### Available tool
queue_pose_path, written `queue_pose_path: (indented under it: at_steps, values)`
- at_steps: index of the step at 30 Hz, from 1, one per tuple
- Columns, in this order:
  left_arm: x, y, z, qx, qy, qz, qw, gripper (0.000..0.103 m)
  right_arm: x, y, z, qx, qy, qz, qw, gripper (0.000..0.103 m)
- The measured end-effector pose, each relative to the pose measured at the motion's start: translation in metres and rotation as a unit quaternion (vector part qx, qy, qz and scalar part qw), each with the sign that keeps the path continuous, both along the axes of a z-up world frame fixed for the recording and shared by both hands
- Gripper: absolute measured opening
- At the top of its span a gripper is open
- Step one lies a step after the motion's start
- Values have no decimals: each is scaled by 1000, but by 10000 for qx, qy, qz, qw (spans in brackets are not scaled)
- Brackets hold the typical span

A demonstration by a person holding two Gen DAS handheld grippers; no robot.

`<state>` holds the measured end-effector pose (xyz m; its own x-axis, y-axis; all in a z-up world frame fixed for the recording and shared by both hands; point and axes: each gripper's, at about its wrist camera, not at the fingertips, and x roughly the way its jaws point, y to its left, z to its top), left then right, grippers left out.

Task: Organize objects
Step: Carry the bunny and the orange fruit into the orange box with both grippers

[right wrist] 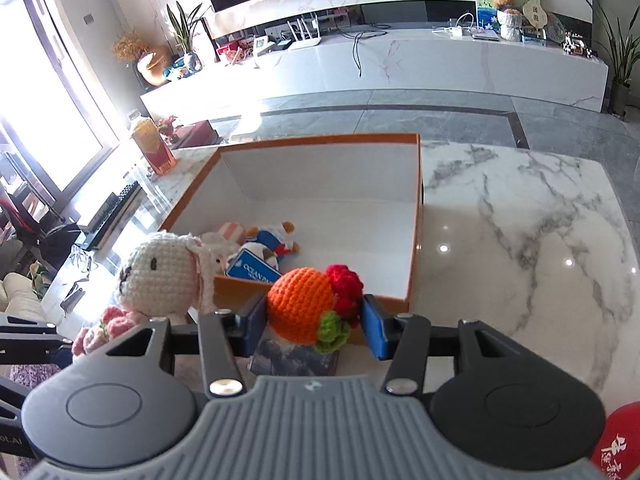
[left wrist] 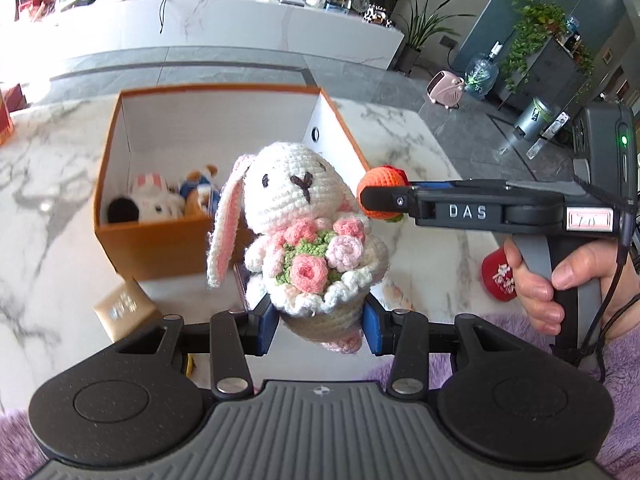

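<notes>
Crochet rabbit upright, facing camera, apparently tilted.

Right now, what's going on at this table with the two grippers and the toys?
A person is tidying toys into an orange box on a marble table. The left gripper is shut on a crocheted white bunny holding a pink bouquet; the right gripper is shut on an orange crocheted ball with red and green trim. Both toys are held in the air near the box's front edge. A few plush toys already lie inside.
</notes>
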<state>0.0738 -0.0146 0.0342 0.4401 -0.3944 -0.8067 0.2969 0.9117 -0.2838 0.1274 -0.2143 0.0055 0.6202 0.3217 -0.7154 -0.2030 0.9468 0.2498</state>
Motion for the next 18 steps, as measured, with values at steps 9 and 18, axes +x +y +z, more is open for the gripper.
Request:
queue_pose_path:
  at_steps: [9, 18]
  values:
    - [56, -3, 27, 249, -201, -170, 9993, 50, 34, 5, 16, -138, -137, -122, 9997, 53]
    - [122, -9, -8, 191, 338, -462, 9982, 50, 76, -1, 1, -21, 222, -261, 9994, 53]
